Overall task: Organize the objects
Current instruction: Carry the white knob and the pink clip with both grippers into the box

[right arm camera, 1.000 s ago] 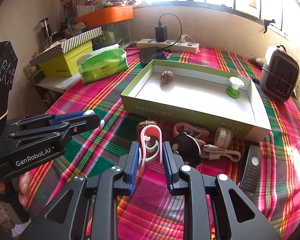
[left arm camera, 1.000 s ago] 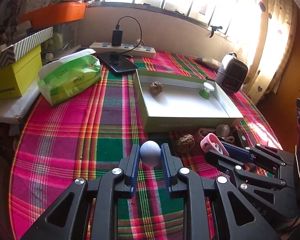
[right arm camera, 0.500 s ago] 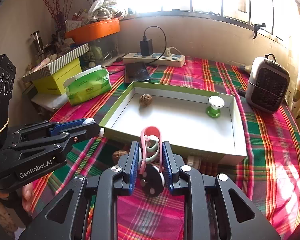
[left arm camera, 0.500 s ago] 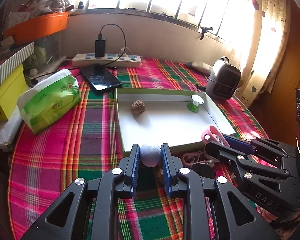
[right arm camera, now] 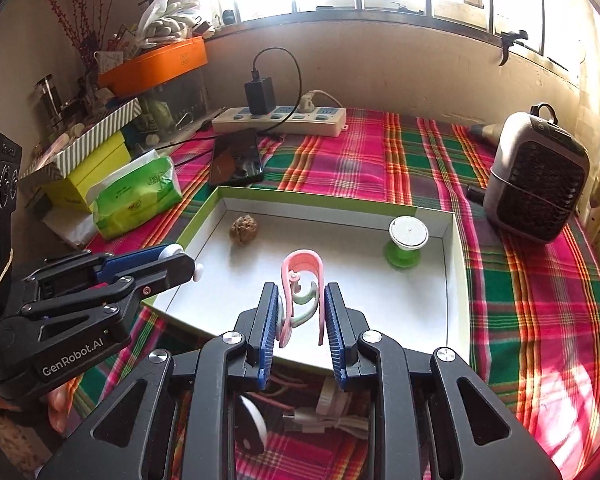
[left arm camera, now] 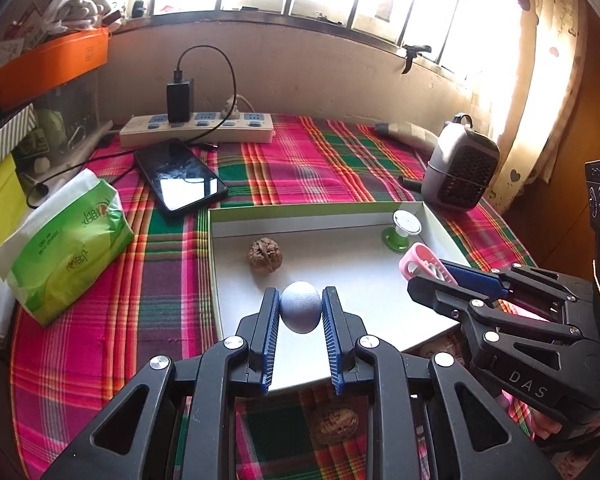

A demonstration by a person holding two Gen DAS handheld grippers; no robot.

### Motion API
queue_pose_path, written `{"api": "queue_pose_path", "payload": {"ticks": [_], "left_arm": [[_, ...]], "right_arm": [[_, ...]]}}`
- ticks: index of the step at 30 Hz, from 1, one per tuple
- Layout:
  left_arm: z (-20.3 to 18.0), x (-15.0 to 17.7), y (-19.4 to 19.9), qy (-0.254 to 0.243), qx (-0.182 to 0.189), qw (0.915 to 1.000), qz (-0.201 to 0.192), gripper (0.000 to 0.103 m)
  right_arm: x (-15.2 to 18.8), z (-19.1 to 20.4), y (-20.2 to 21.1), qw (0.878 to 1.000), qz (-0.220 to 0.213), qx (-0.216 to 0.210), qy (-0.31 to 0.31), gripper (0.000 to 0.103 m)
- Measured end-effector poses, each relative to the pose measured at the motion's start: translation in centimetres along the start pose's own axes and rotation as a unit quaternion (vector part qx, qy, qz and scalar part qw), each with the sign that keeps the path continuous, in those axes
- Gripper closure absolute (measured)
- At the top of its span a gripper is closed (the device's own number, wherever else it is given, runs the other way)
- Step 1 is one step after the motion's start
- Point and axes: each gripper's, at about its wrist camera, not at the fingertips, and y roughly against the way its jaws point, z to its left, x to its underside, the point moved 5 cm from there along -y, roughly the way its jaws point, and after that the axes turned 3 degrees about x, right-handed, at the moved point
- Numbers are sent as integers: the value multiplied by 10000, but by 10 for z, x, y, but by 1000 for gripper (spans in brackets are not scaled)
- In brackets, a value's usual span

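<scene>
1. Presently, left hand-held gripper (left arm camera: 300,307) is clamped on a grey-blue ball (left arm camera: 300,306), above the white tray (left arm camera: 384,216), near its front edge.
2. Right hand-held gripper (right arm camera: 300,312) pinches a pink clip (right arm camera: 302,280) over the same tray.
3. Readable writing: "GenRobot.AI" and "DAS" on the gripper bodies.

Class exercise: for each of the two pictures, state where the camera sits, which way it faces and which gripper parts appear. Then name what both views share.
Left wrist: on the left gripper, looking down into the white box; it holds a grey egg; right gripper at right.
Right wrist: on the right gripper, holding a pink clip; left gripper at left.
Shared: box, walnut, green spool.
</scene>
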Motion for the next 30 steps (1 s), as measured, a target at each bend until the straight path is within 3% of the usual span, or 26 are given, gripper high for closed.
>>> {"api": "queue_pose_path", "payload": {"ticks": [14,30], "left_arm": [[-8,-30,-52,-236,123,9993,254,83],[-2,-39,-89,-330,-37,9981,512,83]], "right_arm": [[-20,-30,-51,9990,385,184,-114,78],[-26,-41,-81,9977,619,184,-218,78]]}}
